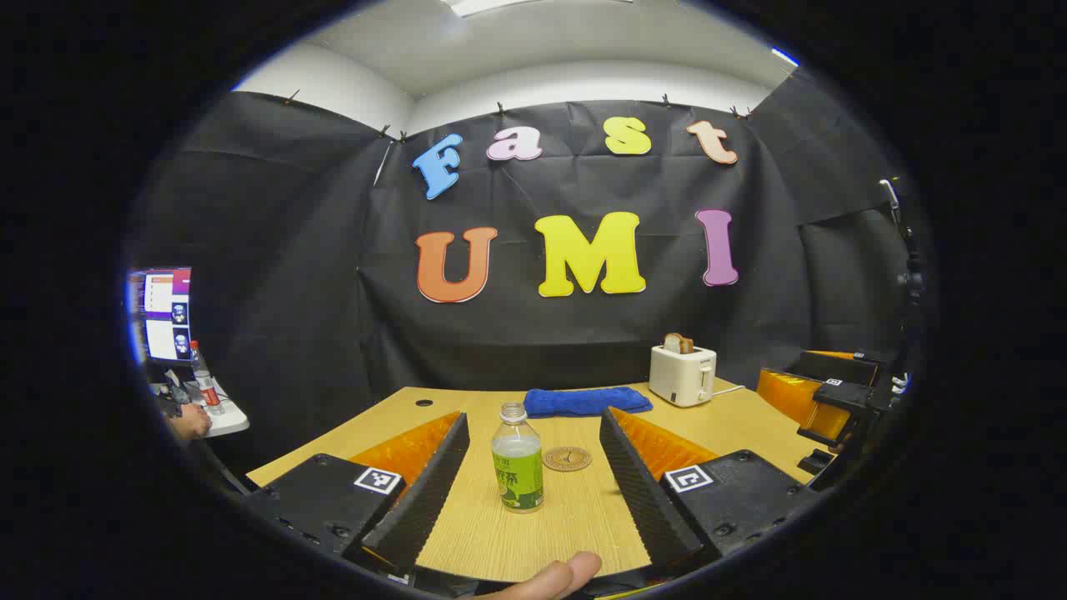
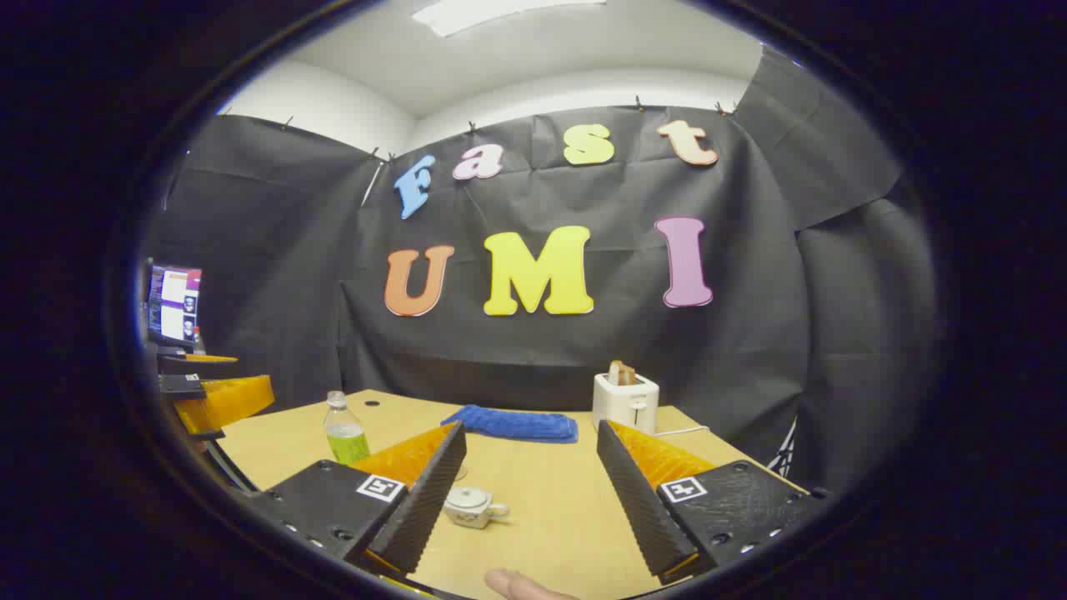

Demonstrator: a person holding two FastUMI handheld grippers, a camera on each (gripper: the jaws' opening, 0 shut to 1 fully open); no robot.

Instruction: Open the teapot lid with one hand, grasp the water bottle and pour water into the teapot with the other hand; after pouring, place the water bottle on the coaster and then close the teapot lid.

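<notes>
- The water bottle (image 1: 518, 457) stands upright on the wooden table (image 1: 517, 542), straight ahead of the left gripper (image 1: 530, 487), whose fingers are spread wide with nothing between them. The cap looks to be off, so any tilt will spill.
- It is thin clear plastic, part full of a greenish drink: light, I'd say, and likely to dent if squeezed hard. The labelled middle seems the best hold, low enough to steady the pour.
- The coaster (image 1: 567, 458) lies flat just right of the bottle and a little farther back, not touching it.
- From the right gripper view, the teapot (image 2: 471, 506) sits near, by the left finger of the right gripper (image 2: 527, 492), which is also spread wide and empty. Its lid is on.
- The pot looks small, white and ceramic: hard, smooth, breakable. The lid's knob is tiny, so a gentle, centred pinch seems wise.
- A blue cloth (image 2: 514, 424) and a toaster (image 2: 625, 401) sit at the far side.
</notes>
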